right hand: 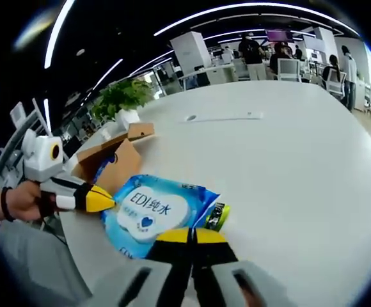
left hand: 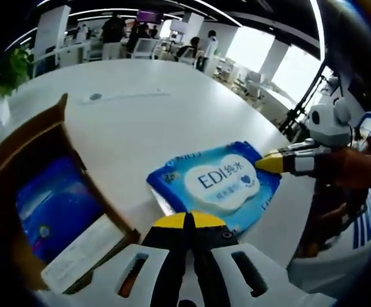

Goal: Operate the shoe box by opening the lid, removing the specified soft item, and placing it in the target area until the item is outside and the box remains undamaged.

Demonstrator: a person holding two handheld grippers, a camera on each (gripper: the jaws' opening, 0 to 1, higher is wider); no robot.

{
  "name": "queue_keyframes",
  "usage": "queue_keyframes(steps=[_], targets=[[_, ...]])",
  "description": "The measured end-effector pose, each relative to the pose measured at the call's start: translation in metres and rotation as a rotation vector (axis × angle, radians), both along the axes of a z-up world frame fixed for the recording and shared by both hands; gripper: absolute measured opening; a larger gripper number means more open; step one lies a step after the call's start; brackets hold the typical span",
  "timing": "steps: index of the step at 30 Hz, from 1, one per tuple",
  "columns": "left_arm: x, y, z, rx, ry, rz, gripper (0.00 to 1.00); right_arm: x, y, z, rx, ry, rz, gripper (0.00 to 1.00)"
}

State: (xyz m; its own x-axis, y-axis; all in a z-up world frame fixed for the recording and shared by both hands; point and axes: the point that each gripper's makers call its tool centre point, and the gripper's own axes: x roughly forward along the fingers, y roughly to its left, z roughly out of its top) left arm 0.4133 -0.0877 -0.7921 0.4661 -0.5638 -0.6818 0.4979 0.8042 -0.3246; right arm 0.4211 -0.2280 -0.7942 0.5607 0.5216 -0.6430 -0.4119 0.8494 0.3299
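Note:
A blue wipes pack (left hand: 214, 182) with a white label lies flat on the white table (left hand: 147, 121), outside the brown shoe box (left hand: 19, 160). The box stands open at the left; a blue item (left hand: 57, 204) and a white label lie inside. My left gripper (left hand: 189, 220) is shut, its yellow tips at the pack's near edge. My right gripper (left hand: 268, 163) comes in from the right, its tip touching the pack's corner. In the right gripper view the pack (right hand: 153, 211) lies just past my shut right gripper (right hand: 190, 235), the left gripper (right hand: 99, 199) touches its left edge, and the box (right hand: 112, 163) stands behind.
A potted plant (right hand: 125, 96) stands beyond the box near the table's edge. A small disc and strip (right hand: 221, 117) lie further out on the table. Desks, chairs and people (left hand: 115, 29) are in the room behind. A hand (right hand: 19, 201) holds the left gripper.

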Motion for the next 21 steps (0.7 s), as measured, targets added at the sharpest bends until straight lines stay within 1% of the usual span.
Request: queue_keyframes(steps=[6,9,18,21], targets=[[0.001,-0.001,-0.004,0.001,0.005,0.005,0.00,0.002,-0.002,-0.007,0.004,0.008,-0.002,0.00],[0.002,-0.002,-0.009,0.005,0.011,0.008,0.00,0.003,-0.002,-0.010,0.006,0.013,-0.001,0.00],[0.003,0.003,-0.021,0.016,0.028,0.031,0.00,0.005,0.002,-0.024,0.032,0.023,0.000,0.00],[0.005,0.004,-0.021,0.015,0.026,0.044,0.00,0.006,0.003,-0.025,0.039,0.023,-0.002,0.00]])
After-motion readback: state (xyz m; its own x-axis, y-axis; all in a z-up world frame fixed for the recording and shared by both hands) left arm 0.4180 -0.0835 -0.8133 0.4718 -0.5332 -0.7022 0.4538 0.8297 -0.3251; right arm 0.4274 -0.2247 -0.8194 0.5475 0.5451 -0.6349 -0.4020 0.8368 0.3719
